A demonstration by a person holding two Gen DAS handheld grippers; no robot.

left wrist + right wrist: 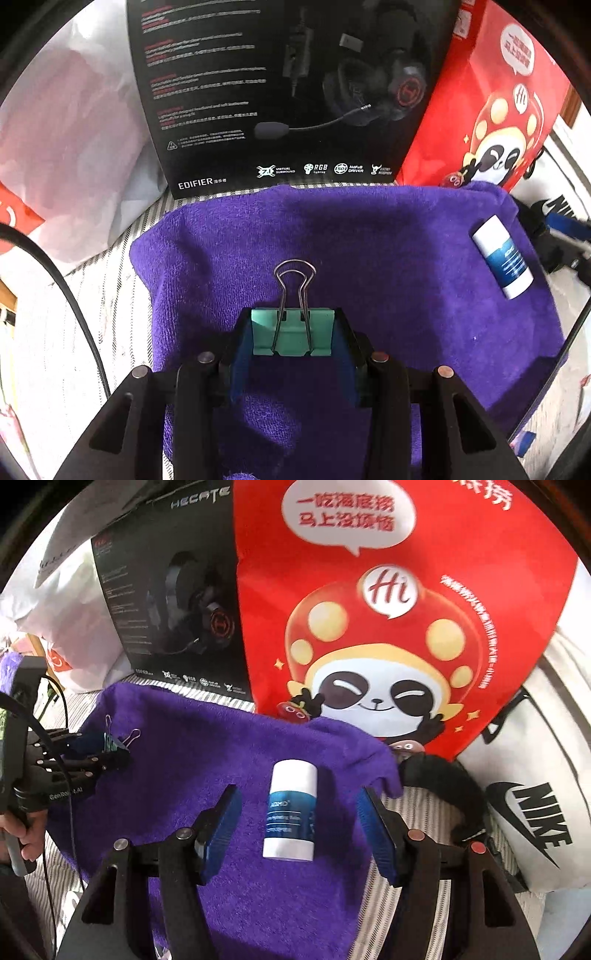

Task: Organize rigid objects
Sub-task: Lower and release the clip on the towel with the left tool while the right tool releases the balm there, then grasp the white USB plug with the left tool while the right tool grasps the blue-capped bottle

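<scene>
Our left gripper (291,332) clamps the clip (292,330) above the towel (369,240). Our right gripper (299,812) is spread wide around the tube (291,808), which lies on the towel near its right edge.

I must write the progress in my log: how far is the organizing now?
Nothing looks sorted yet. In hand: the left gripper is clamped on the green binder clip over the purple towel. Left: the white-and-blue tube lies between the open right gripper fingers, ungrasped.
</scene>
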